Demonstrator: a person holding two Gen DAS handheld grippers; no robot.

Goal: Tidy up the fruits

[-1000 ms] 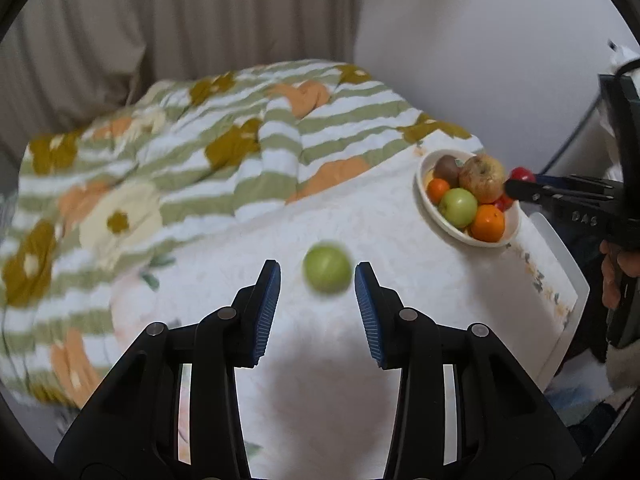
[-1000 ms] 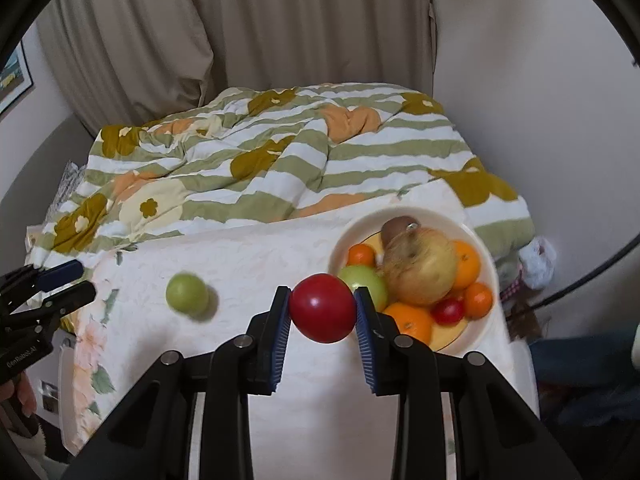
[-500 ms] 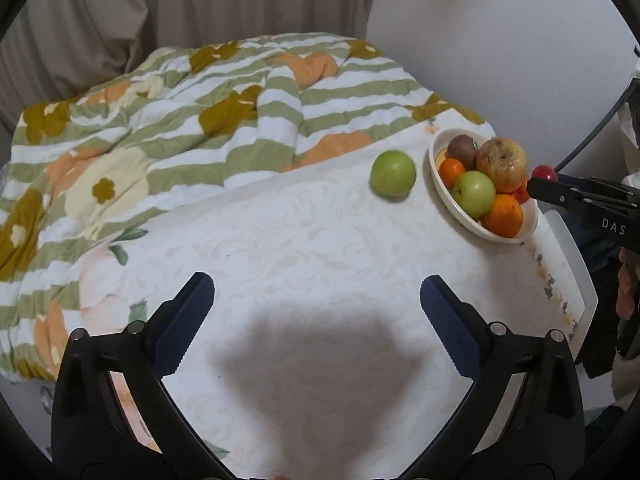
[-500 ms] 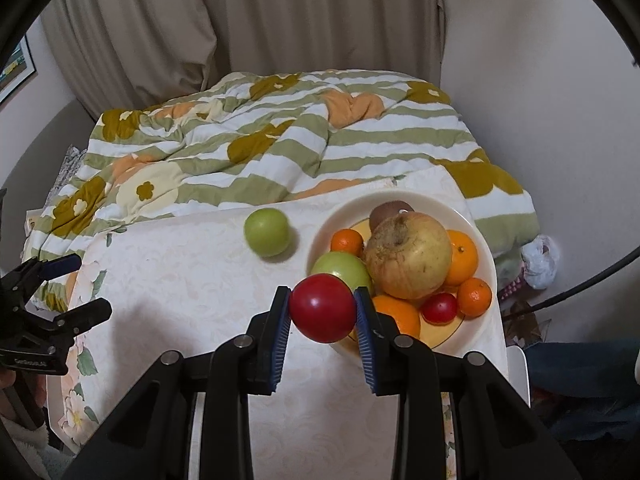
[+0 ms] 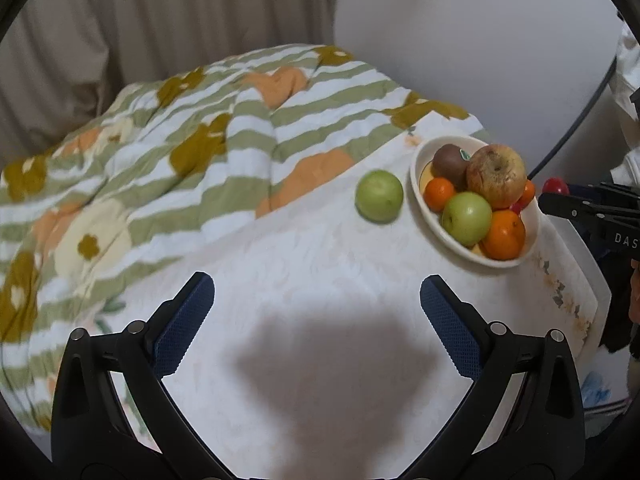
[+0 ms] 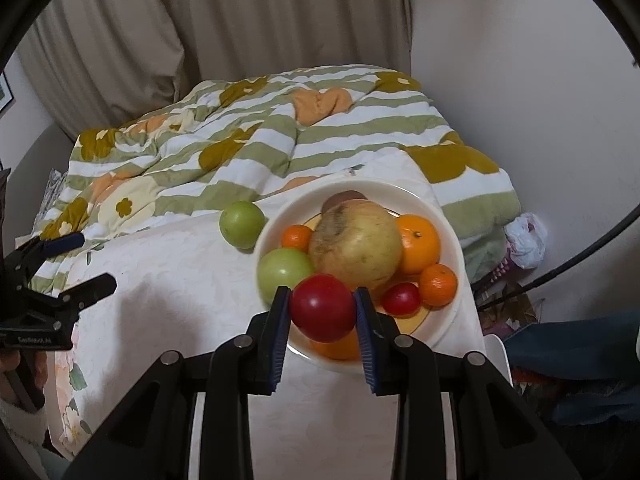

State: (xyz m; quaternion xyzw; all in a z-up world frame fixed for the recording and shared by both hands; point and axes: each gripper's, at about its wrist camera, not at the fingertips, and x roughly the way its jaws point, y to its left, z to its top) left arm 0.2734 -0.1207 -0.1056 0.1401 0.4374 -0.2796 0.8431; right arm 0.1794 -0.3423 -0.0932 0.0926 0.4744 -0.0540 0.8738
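Two hand-held grippers work over a white worktop (image 5: 320, 264) spread with a pale patterned cloth. The right hand-held gripper (image 6: 322, 312) is clamped on a red fruit (image 6: 322, 307), its blue pads pressing the fruit from both sides, and it holds the fruit above the near rim of a cream bowl (image 6: 450, 240). The left hand-held gripper (image 5: 316, 296) has just been opening; its jaws now stand spread wide with nothing between them, above bare cloth and its own shadow.

A loose green fruit (image 5: 379, 196) rests on the worktop just beside the bowl, on the side away from the wall; whether it touches the rim cannot be told. The bowl sits near the far corner of the worktop. In it lie a large yellowish apple (image 6: 355, 249) on top of the pile, a second green fruit (image 6: 283, 270), a large orange (image 6: 419, 243), two small oranges, a small red fruit (image 6: 401, 298) and a brown kiwi (image 5: 450, 162) at the back. More orange fruit shows under the held red one.

Behind the worktop lies a bed with a green-and-white striped quilt (image 6: 256, 136) printed with mustard and orange flowers. Beige curtains (image 6: 240, 20) hang beyond it, and a plain wall stands on the right.
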